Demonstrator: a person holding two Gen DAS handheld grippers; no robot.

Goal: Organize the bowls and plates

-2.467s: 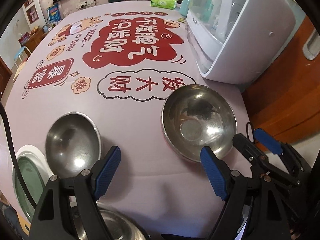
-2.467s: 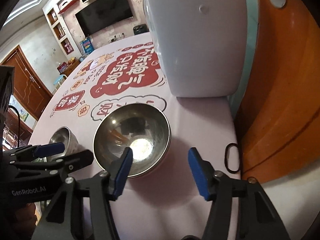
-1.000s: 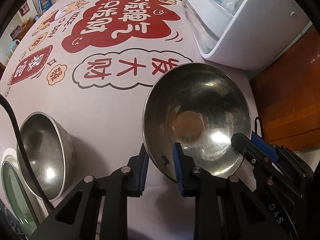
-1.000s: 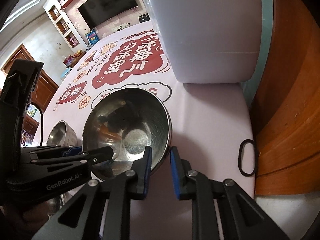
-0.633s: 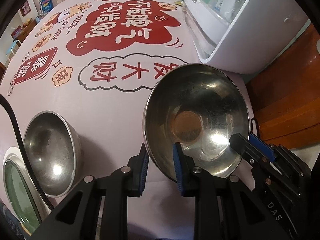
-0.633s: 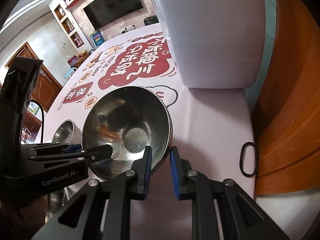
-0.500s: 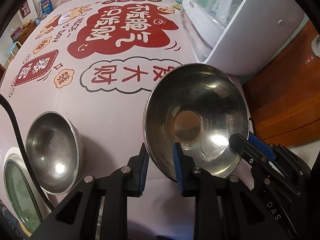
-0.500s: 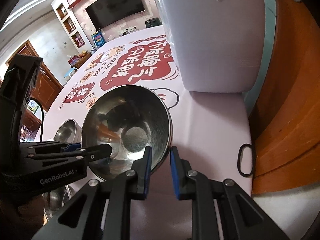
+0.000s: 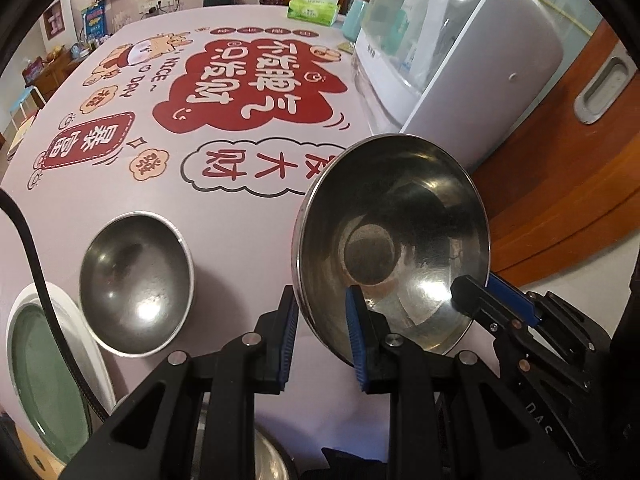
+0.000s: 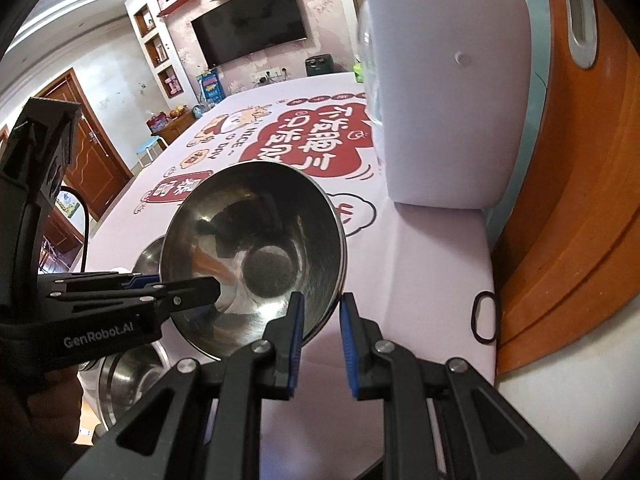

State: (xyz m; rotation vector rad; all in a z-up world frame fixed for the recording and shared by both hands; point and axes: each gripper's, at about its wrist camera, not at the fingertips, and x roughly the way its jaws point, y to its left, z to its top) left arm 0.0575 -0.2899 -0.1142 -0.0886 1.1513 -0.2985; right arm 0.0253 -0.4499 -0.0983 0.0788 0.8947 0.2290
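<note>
Above the printed tabletop (image 9: pixel 248 216), left claw (image 9: pixel 320 334) and right claw (image 10: pixel 320 334) each pinch the large steel bowl (image 9: pixel 394 236) rim; they should lift level, together.

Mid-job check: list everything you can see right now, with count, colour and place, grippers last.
large bowl: 1, steel, gripped at its near rim by both grippers
small bowl: 1, steel, on the tablecloth, left
plate: 1, green with white rim, far left edge
tablecloth: 1, pink with red print
appliance: 1, white, right of table
tissue box: 1, green, far end
left gripper: jaws shut on large bowl
right gripper: jaws shut on large bowl
</note>
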